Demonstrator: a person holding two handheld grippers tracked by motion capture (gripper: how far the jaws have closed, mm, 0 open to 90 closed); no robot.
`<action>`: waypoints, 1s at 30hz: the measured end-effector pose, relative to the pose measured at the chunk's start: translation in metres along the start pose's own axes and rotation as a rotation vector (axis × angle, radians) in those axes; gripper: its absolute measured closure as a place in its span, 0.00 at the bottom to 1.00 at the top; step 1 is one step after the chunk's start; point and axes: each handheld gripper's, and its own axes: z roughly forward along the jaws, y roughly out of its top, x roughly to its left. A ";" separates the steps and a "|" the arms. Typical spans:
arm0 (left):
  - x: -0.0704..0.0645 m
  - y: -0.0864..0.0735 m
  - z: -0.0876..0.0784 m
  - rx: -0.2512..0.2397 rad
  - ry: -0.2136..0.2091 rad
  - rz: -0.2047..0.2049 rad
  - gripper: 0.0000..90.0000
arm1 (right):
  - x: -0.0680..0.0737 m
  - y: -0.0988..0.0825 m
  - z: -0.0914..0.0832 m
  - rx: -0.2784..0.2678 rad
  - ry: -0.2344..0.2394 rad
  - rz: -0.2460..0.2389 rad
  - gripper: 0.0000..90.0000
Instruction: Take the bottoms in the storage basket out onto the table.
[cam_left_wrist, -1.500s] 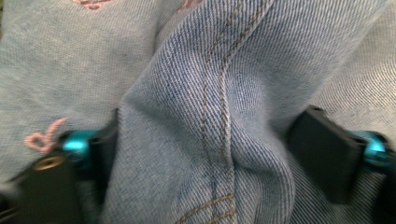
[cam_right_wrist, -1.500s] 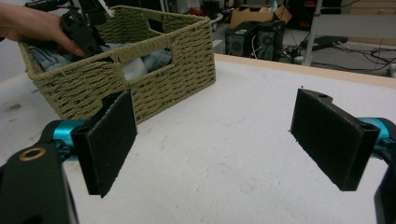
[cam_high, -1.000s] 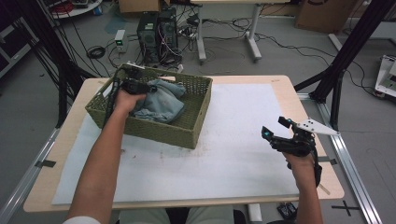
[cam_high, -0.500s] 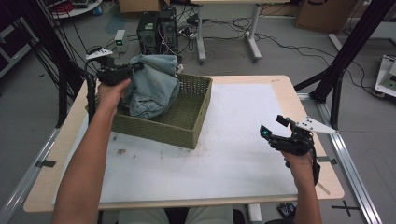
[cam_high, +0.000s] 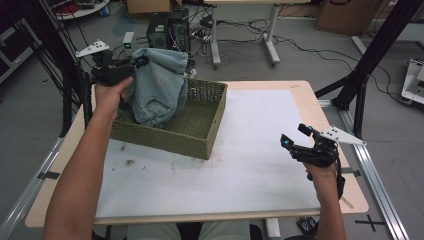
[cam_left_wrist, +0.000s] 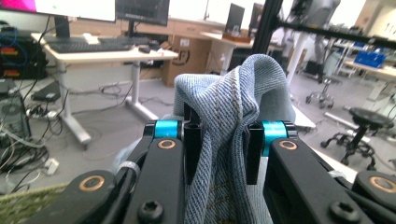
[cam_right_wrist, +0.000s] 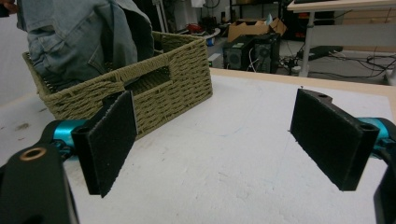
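A pale blue denim garment (cam_high: 159, 86) hangs above the woven green basket (cam_high: 200, 135), its lower end still inside. My left gripper (cam_high: 136, 62) is shut on a bunched fold at the garment's top, held up over the basket's far left corner. In the left gripper view the denim (cam_left_wrist: 229, 116) is pinched between both jaws. My right gripper (cam_high: 294, 136) hovers over the white mat at the table's right, open with nothing between its pads. The right gripper view looks past its wide-apart pads (cam_right_wrist: 112, 140) at the basket (cam_right_wrist: 154, 88) and the denim (cam_right_wrist: 79, 37).
A white mat (cam_high: 250, 150) covers most of the wooden table (cam_high: 305, 90), with a few dark specks near the basket's front. Beyond the table stand computer towers (cam_high: 167, 27), cables and desk legs. A black frame post (cam_high: 365, 65) rises at the right.
The left gripper has lifted the denim out of the basket and carried it toward the far left. The right gripper has stayed where it was.
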 end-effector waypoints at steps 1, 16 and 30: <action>0.000 0.004 -0.003 -0.017 0.000 0.000 0.85 | 0.000 0.000 0.000 0.001 0.000 -0.001 0.17; -0.013 0.071 -0.076 -0.177 -0.029 0.028 0.85 | 0.000 -0.001 0.001 0.002 0.006 0.004 0.17; -0.039 0.096 -0.156 -0.212 -0.085 0.095 0.85 | 0.003 0.001 -0.001 -0.014 0.013 0.007 0.17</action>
